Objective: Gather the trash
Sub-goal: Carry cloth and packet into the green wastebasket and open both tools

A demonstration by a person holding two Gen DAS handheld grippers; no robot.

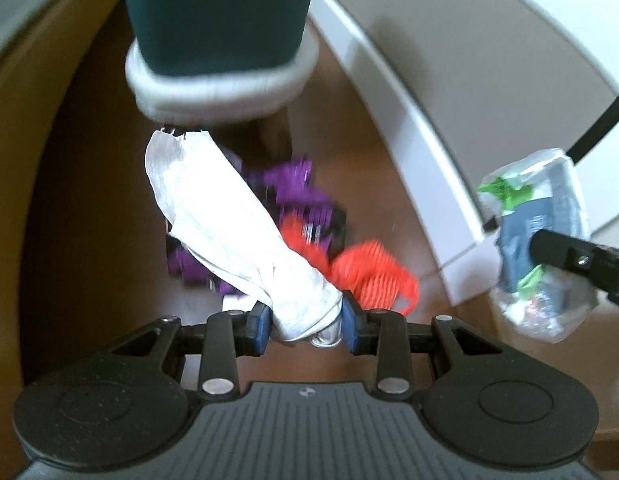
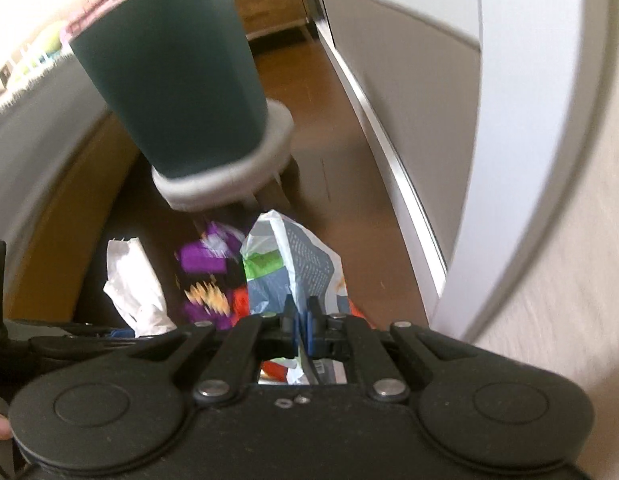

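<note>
My left gripper point(image 1: 307, 316) is shut on one end of a crumpled white paper wrapper point(image 1: 213, 216), which sticks up and away from the blue pads. The same wrapper point(image 2: 135, 284) shows at the left of the right wrist view. My right gripper point(image 2: 302, 320) is shut on a thin plastic bag printed grey, white and green point(image 2: 293, 264); in the left wrist view that bag point(image 1: 537, 240) hangs at the right. Below on the wooden floor lie a purple packet point(image 1: 293, 192) and an orange net point(image 1: 369, 276), both blurred. A dark green bin on a pale base point(image 1: 217, 16) stands beyond them.
White skirting and a white door frame point(image 1: 421, 120) run along the right. The bin point(image 2: 177, 80) tilts into view at the upper left of the right wrist view, with a pale furniture front point(image 2: 33, 120) to its left. Brown floor point(image 2: 333, 168) stretches behind it.
</note>
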